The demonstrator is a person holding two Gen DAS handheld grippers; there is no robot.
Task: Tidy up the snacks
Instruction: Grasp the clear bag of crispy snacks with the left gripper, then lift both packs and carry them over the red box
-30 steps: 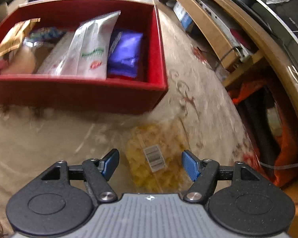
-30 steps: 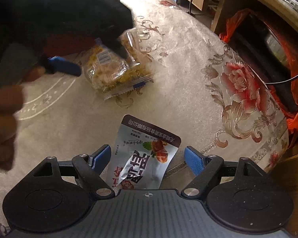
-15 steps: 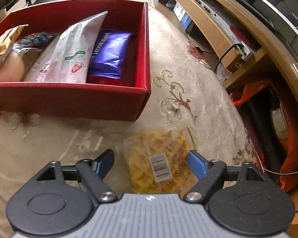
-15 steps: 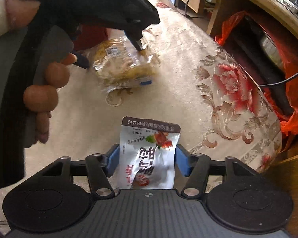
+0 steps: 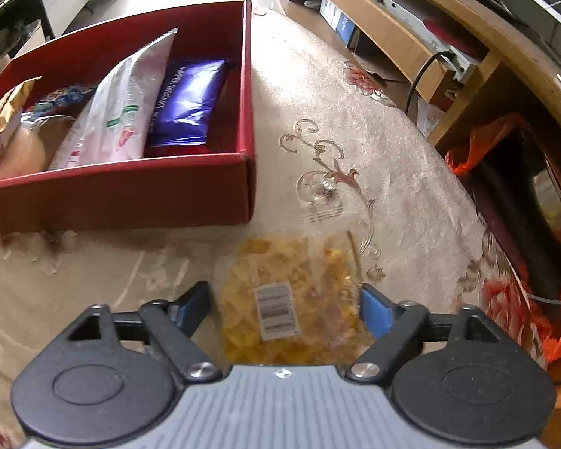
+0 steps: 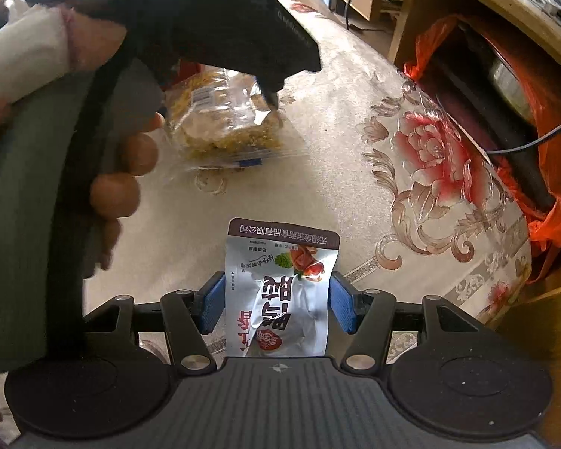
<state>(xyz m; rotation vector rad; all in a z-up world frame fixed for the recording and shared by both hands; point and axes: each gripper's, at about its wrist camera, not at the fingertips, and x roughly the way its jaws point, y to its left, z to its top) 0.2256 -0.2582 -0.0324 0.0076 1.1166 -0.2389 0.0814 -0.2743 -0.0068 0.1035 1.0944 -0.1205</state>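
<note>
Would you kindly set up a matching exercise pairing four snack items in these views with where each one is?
Items:
1. blue biscuit pack
2. clear bag of yellow snacks
3. silver pouch
4. red box

Places:
A. between the right gripper fingers
B. on the patterned cloth, holding packets
C. inside the box, by its right wall
D. between the left gripper fingers

Pairs: 1-C, 2-D, 3-A, 4-B

One open red cardboard box [image 5: 138,191] sits on the carpet, holding at least four snack packs. Two packs lie outside it: one clear bag of yellow snacks [image 5: 288,299] and one white foil pouch with red lettering [image 6: 280,299].
</note>
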